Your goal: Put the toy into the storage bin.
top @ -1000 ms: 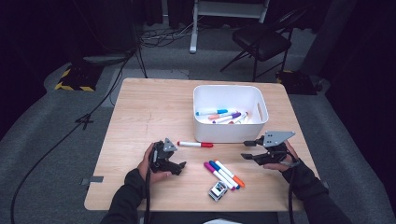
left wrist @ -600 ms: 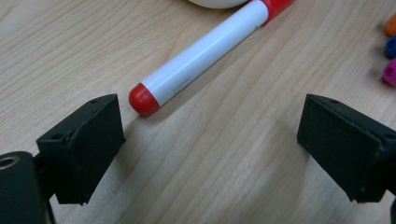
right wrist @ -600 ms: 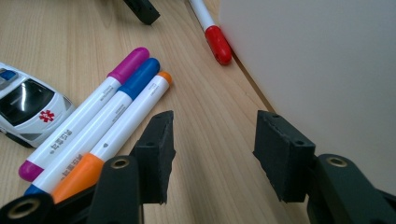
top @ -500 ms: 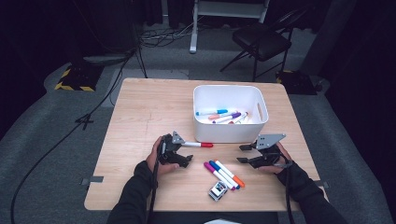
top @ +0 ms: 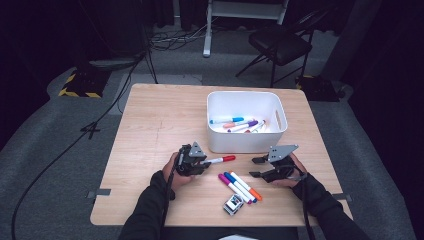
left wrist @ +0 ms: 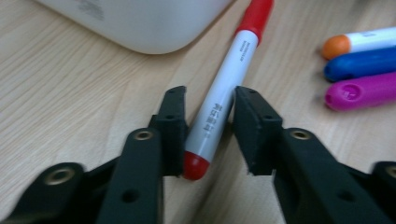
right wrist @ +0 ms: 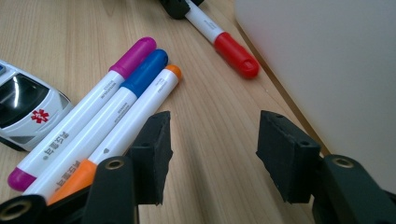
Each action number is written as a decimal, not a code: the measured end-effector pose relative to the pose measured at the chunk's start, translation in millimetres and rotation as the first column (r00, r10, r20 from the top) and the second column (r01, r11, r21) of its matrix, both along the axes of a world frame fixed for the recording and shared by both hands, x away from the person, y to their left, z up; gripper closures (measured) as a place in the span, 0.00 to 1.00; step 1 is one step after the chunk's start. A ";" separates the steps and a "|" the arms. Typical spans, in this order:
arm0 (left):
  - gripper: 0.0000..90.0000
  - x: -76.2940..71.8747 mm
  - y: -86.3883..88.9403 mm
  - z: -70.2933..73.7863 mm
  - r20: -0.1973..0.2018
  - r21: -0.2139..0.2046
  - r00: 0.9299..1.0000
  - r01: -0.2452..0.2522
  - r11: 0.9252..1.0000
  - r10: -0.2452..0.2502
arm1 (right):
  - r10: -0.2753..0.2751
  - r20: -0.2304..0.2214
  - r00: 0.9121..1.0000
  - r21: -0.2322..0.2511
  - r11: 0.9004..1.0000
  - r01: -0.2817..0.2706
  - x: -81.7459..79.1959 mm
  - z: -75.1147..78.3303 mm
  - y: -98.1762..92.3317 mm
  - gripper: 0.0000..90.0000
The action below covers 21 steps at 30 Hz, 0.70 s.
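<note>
Closing my left gripper [left wrist: 208, 123] around the red marker [left wrist: 223, 93], which lies on the surface [top: 150, 125] just near of the white bin [top: 246, 120]. The jaws bracket its barrel near the rear end; one pad touches, the other looks a hair off, so not clamped yet. My right gripper [right wrist: 212, 154] is wide open and empty, low over the surface right of the three loose markers [right wrist: 100, 119], beside the bin wall.

Risks, as I judge them: the grip sits close to the marker's end, so it could pivot or slip out on lifting. The bin wall is close, so the cap could catch the rim going in.

The bin holds several markers, blue, orange and purple among them. A toy ambulance [right wrist: 21, 114] sits near the loose markers.
</note>
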State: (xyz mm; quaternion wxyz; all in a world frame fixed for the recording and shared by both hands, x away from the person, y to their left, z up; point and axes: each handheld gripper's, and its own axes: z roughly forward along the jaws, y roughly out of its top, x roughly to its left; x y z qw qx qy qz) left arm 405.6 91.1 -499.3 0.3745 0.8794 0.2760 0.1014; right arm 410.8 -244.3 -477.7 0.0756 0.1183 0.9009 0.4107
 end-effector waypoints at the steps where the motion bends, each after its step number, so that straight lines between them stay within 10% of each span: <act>1: 0.78 0.1 -0.2 0.0 0.005 -0.002 1.000 0.013 1.000 -0.013 | 0.006 0.005 1.000 -0.002 1.000 -0.006 0.8 -0.3 0.8 0.50; 21: 0.74 -13.7 -13.0 0.1 -0.031 -0.023 0.986 0.162 0.987 -0.163 | 0.064 0.021 0.998 0.045 0.997 -0.065 12.9 4.4 52.1 0.51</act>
